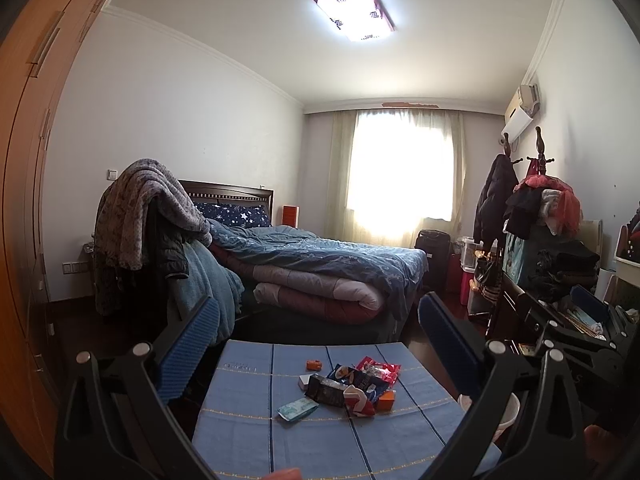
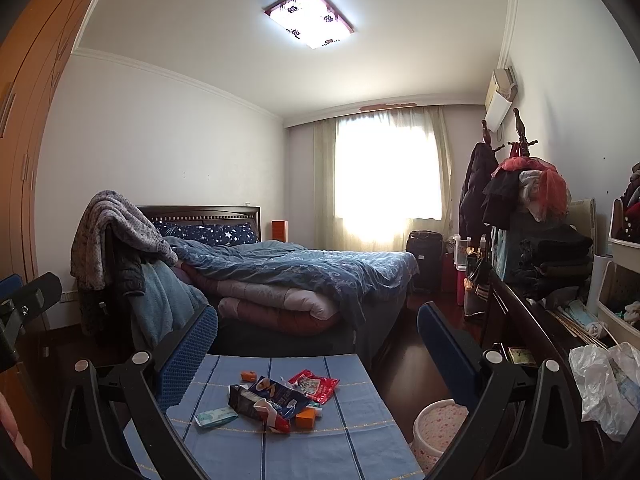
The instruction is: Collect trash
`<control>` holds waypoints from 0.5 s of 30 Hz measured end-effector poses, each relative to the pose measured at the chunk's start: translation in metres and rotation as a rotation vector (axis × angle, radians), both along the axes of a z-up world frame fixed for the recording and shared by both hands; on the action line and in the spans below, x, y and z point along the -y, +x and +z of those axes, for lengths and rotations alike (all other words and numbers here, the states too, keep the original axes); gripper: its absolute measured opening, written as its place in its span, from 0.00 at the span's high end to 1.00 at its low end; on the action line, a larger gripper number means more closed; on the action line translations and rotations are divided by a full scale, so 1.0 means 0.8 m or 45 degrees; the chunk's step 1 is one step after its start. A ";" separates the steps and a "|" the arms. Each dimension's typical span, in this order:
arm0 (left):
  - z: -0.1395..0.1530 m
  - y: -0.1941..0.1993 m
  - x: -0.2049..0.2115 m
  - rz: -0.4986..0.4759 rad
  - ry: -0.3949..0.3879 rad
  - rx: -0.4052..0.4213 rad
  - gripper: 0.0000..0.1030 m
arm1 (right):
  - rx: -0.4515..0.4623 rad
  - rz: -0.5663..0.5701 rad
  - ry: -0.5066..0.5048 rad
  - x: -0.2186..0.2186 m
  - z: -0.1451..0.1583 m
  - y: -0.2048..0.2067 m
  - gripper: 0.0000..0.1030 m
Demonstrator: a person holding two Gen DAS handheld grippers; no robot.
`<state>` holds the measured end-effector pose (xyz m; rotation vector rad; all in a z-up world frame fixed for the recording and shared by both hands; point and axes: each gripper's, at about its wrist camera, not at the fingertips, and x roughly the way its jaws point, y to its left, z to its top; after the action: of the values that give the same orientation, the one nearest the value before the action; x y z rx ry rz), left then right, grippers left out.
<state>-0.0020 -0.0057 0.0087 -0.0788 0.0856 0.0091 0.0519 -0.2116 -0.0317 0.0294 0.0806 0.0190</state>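
A lit bedroom, with a blue-striped cloth covering the worktop (image 1: 248,432) in the foreground. The trash pile (image 1: 352,384) lies near the cloth's middle: crumpled wrappers, a dark carton (image 2: 245,399), a red packet (image 2: 314,386), and a pale tissue pack (image 2: 214,417) just beside them. A dotted bin (image 2: 438,426) stands on the floor right of the worktop; its contents are hidden, its lower part cut off. Both the left tongs (image 1: 318,344) and right tongs (image 2: 318,344) gape wide, holding nothing, above the worktop. Behind is the bed (image 1: 320,264).
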 end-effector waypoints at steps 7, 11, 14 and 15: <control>0.000 0.001 0.000 -0.008 -0.001 -0.003 0.03 | 0.000 0.002 0.001 0.001 0.000 0.000 0.03; 0.001 0.000 0.001 -0.007 0.001 -0.002 0.03 | -0.002 0.003 0.002 0.001 0.002 -0.001 0.03; -0.001 -0.003 0.000 -0.014 0.001 0.002 0.03 | 0.003 -0.003 0.002 0.001 0.001 -0.001 0.03; -0.002 -0.004 0.000 -0.016 0.000 0.002 0.03 | 0.003 -0.006 0.001 0.001 0.000 -0.003 0.03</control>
<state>-0.0051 -0.0054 0.0075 -0.0786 0.0842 -0.0036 0.0494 -0.2122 -0.0319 0.0305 0.0785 0.0141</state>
